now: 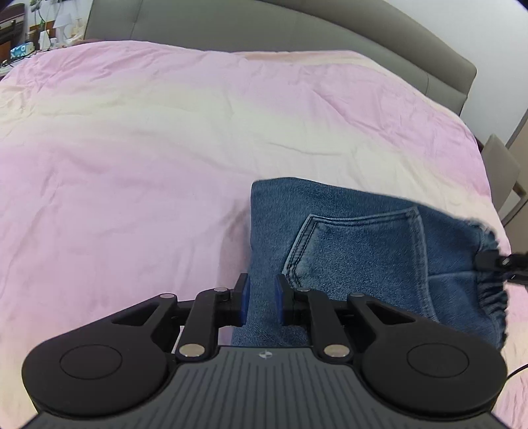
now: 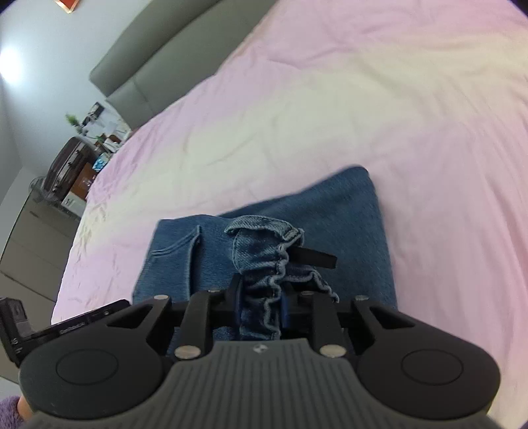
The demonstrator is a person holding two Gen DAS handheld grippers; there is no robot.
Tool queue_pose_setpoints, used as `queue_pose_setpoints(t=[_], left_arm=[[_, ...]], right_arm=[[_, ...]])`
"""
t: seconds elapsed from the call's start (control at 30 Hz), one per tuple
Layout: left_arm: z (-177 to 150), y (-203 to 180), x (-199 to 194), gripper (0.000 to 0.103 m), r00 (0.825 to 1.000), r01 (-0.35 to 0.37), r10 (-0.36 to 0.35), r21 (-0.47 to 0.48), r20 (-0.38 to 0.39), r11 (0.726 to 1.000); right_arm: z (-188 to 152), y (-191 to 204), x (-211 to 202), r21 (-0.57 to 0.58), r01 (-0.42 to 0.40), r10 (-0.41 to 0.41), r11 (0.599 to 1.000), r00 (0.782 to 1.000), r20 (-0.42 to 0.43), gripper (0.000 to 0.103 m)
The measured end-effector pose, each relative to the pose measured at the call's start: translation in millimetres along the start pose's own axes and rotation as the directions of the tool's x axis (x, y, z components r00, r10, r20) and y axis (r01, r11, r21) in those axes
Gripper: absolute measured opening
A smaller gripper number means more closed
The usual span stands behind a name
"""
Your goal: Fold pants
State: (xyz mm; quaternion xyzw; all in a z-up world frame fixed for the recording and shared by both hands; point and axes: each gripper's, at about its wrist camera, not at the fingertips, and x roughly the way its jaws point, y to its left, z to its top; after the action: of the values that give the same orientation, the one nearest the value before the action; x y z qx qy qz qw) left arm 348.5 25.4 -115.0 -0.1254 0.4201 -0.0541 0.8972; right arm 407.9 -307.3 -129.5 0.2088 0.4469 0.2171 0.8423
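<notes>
The pants (image 1: 346,250) are lying on the pink bed cover (image 1: 165,148), toward the near edge of the bed and well short of the grey headboard (image 1: 297,29). They are already looking doubled over into a short, thick bundle, so I am judging the fold to be well along, with at least one more fold, or the laying flat and smoothing, still to come.

The left hand-held gripper (image 1: 261,297) is sitting with its blue pads (image 1: 243,297) close on either side of a strip of denim at the bundle's near edge, pinching it as far as I can tell. The right hand-held gripper (image 2: 260,303) is nearly closed and is gripping the gathered elastic waistband (image 2: 277,264), which is bunching up between its fingers.

The left wrist view is showing the back pocket (image 1: 356,244) with its stitching, and the tip of the other gripper biting the waistband at the right. The right wrist view is showing the ruffled waistband up close, the layer spreading beneath it, and a cluttered side table (image 2: 95,132) beyond the bed's far corner.
</notes>
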Motion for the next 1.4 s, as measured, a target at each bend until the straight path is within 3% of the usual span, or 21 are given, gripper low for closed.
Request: queue_pose_setpoints(t=[0.13, 0.2, 0.3, 0.47, 0.53, 0.6, 0.67, 0.73, 0.8, 0.87, 0.93, 1.07, 1.23, 1.3, 1.4], left_arm=[[6.1, -4.4, -5.3, 0.017, 1.0, -0.001, 0.002, -0.01, 0.027, 1.0], [8.9, -8.1, -6.8, 0.017, 0.999, 0.001, -0.001, -0.003, 0.036, 1.0], [12.2, -13.2, -3.7, 0.017, 0.999, 0.004, -0.004, 0.015, 0.042, 1.0], [17.4, -17.2, 14.1, 0.017, 1.0, -0.004, 0.002, 0.051, 0.024, 0.999], [17.9, -17.4, 17.5, 0.017, 1.0, 0.002, -0.003, 0.064, 0.018, 0.998], [19.8, -18.7, 19.0, 0.017, 1.0, 0.008, -0.009, 0.085, 0.02, 0.996], [22.7, -21.9, 20.6, 0.017, 1.0, 0.019, -0.021, 0.105, 0.02, 0.994], [26.9, -27.8, 23.7, 0.017, 0.999, 0.024, -0.027, 0.125, 0.025, 0.992], [31.9, -36.6, 29.3, 0.017, 0.999, 0.023, -0.028, 0.149, 0.035, 0.989], [39.1, -45.3, 39.9, 0.017, 0.999, 0.02, -0.027, 0.176, 0.041, 0.984], [43.9, -49.1, 51.8, 0.017, 0.999, 0.02, -0.028, 0.184, 0.037, 0.983], [49.5, -47.4, 80.1, 0.017, 1.0, -0.004, -0.001, 0.185, 0.028, 0.983], [52.0, -41.1, 120.9, 0.018, 0.999, -0.019, 0.025, 0.149, -0.04, 0.989], [51.0, -40.9, 136.3, 0.01, 0.995, -0.043, 0.056, 0.163, -0.078, 0.986], [55.4, -41.2, 145.4, 0.007, 0.989, -0.079, 0.097, 0.152, -0.113, 0.985]], right_arm=[[31.6, 38.7, -19.7, -0.112, -0.001, 0.009, 0.994, 0.997, 0.079, 0.016], [45.9, 37.7, -19.3, -0.088, 0.046, -0.039, 0.995, 0.997, 0.074, 0.015], [51.5, 11.3, -2.7, -0.018, 0.147, -0.146, 0.989, 0.989, 0.022, 0.015], [28.4, -49.5, 41.7, 0.061, 0.247, -0.242, 0.967, 0.967, -0.08, 0.016], [22.9, -58.6, 45.6, 0.084, 0.245, -0.238, 0.966, 0.968, -0.083, 0.024], [28.2, -50.6, 41.0, 0.037, 0.261, -0.257, 0.965, 0.963, -0.083, 0.038], [29.8, -38.4, 31.0, -0.049, 0.282, -0.285, 0.958, 0.957, -0.058, 0.039], [30.4, -19.3, 18.5, -0.142, 0.312, -0.315, 0.939, 0.949, 0.003, 0.039], [31.1, -3.7, 8.6, -0.205, 0.299, -0.295, 0.932, 0.954, 0.051, 0.036], [31.1, 8.3, 13.2, -0.241, 0.264, -0.26, 0.934, 0.964, 0.049, 0.022], [34.5, 14.3, 27.5, -0.272, 0.272, -0.268, 0.923, 0.962, 0.052, 0.019], [38.0, -11.5, 51.0, -0.213, 0.323, -0.323, 0.922, 0.946, 0.034, 0.013], [31.3, -25.8, 79.2, -0.262, 0.339, -0.347, 0.904, 0.938, 0.015, 0.012], [29.1, -25.9, 87.2, -0.287, 0.349, -0.359, 0.892, 0.933, 0.018, 0.012], [28.9, -28.0, 95.2, -0.293, 0.36, -0.371, 0.886, 0.929, 0.019, 0.012]])
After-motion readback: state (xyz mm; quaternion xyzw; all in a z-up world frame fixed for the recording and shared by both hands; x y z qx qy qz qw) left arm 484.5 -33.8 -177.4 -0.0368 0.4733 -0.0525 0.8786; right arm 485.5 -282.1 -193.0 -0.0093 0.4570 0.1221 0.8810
